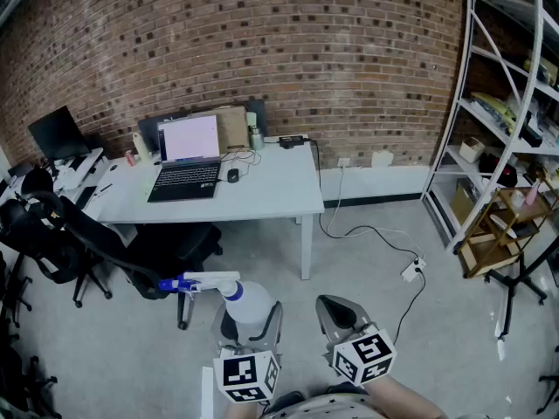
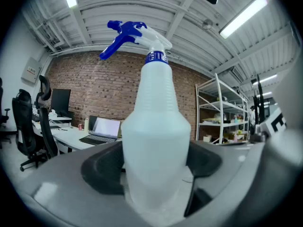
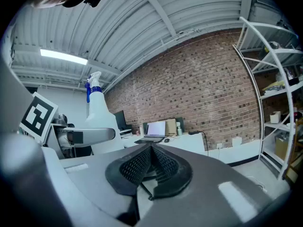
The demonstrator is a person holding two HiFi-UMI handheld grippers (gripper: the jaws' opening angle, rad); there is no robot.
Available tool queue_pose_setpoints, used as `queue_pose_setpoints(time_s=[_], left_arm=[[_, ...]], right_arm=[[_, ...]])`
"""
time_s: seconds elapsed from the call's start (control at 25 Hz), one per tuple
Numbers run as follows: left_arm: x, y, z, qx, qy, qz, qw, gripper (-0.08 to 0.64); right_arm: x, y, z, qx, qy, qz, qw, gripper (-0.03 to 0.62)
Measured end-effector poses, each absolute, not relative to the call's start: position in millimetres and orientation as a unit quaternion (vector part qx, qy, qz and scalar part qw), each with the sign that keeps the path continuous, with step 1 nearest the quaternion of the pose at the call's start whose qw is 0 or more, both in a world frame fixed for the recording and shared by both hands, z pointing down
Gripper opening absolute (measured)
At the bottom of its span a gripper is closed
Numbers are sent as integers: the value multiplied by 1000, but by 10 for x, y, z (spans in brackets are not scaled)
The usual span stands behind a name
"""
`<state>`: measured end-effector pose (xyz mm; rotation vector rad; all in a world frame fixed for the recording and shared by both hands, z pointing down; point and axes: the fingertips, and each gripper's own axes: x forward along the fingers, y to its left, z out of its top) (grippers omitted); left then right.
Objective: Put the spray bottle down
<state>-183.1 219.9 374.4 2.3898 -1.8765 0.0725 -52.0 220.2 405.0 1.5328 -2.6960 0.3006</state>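
A white spray bottle with a blue trigger head stands upright between the jaws of my left gripper, which is shut on its body. In the left gripper view the spray bottle fills the middle, its blue nozzle pointing left, the dark pads pressed against both sides. My right gripper is beside it on the right, its jaws shut with nothing between them; the ribbed pads meet in the right gripper view, where the spray bottle shows at the left. Both grippers are held over the floor, well short of the white desk.
The desk carries an open laptop, a mouse, a cardboard box and small bottles. A black office chair stands in front of it at the left. A white power strip and cable lie on the floor. Metal shelving stands at the right.
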Motion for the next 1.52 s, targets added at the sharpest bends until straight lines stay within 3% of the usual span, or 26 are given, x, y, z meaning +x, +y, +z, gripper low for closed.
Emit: queue_pose_setpoints(time_s=[0.64, 1.52], left_arm=[[-1908, 1843, 4005, 797, -599, 32, 69, 390], [-1183, -899, 4372, 761, -645, 12, 70, 390]], right_arm=[[-603, 2001, 4346, 518, -847, 119, 21, -2], [266, -753, 4283, 462, -882, 80, 42, -2]])
